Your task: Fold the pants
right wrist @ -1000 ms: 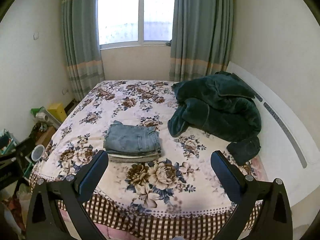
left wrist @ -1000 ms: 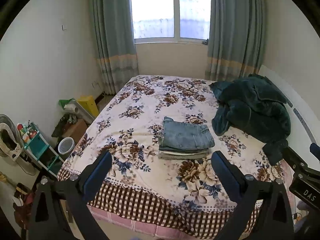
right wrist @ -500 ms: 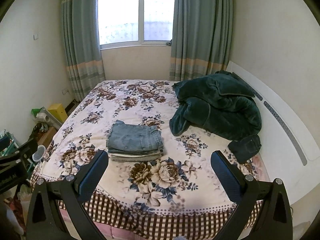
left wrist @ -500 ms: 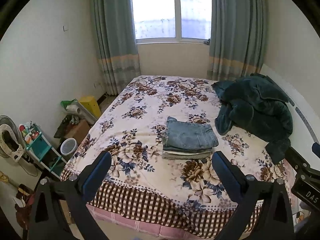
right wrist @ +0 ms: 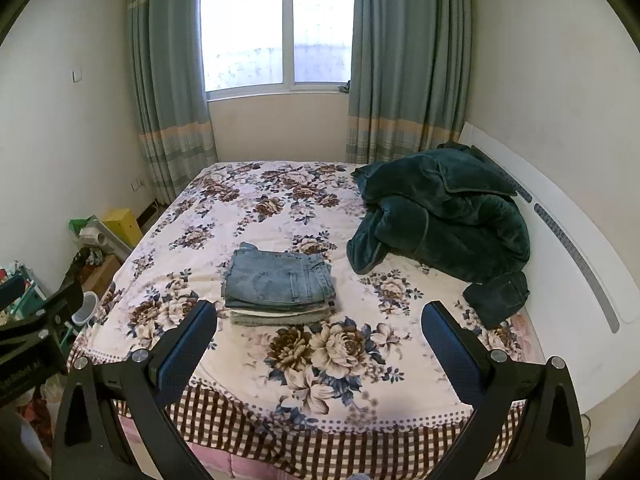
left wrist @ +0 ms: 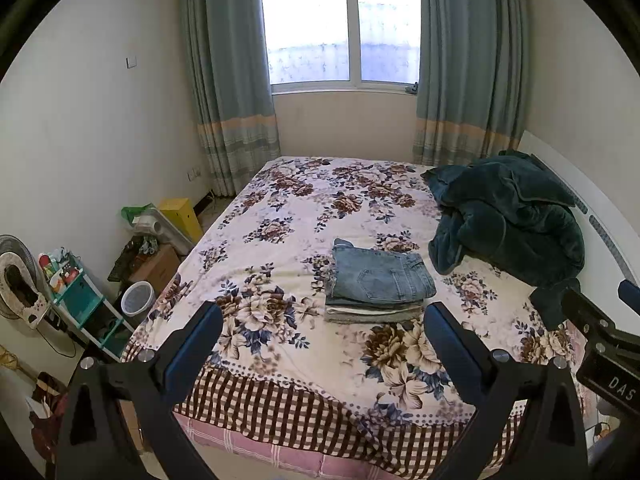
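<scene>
Folded blue jeans [left wrist: 380, 274] lie on top of a small stack of folded pants in the middle of the floral bed [left wrist: 280, 208]; the stack also shows in the right wrist view [right wrist: 278, 280]. My left gripper [left wrist: 322, 326] is open and empty, held back above the bed's near edge, well short of the stack. My right gripper [right wrist: 320, 322] is open and empty, also back from the stack. The right gripper's body shows at the right edge of the left wrist view [left wrist: 600, 344].
A dark green blanket [right wrist: 444, 216] is heaped at the bed's right side by the white headboard [right wrist: 568, 248]. Left of the bed on the floor are a yellow box [left wrist: 180, 216], a cardboard box [left wrist: 154, 266], a small bin [left wrist: 137, 298] and a teal shelf [left wrist: 80, 304].
Both grippers have pulled back and away from the bed, so the stack looks smaller and farther. The stack has not moved.
</scene>
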Demonstrator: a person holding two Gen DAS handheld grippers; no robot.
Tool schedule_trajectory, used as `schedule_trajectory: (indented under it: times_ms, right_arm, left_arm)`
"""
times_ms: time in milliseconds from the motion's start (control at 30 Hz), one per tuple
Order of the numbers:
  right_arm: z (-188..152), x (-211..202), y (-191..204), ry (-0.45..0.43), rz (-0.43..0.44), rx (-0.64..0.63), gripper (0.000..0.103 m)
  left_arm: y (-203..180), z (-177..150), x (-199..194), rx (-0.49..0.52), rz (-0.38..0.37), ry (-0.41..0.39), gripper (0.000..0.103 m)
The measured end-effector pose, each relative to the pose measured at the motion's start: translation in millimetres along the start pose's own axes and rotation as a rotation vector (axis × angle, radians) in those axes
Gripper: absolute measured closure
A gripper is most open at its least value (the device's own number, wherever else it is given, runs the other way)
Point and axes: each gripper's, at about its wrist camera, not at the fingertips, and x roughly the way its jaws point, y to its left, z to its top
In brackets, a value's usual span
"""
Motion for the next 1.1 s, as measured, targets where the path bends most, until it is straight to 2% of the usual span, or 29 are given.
schedule_trajectory:
  times_ms: [1100]
  right_arm:
    - [-9.2,-1.3,7.0,0.020,0.017,0.008,0.000]
  left_arm:
    - [-2.1,0.4,-8.7,0.001,-0.006,-0.008,0.000]
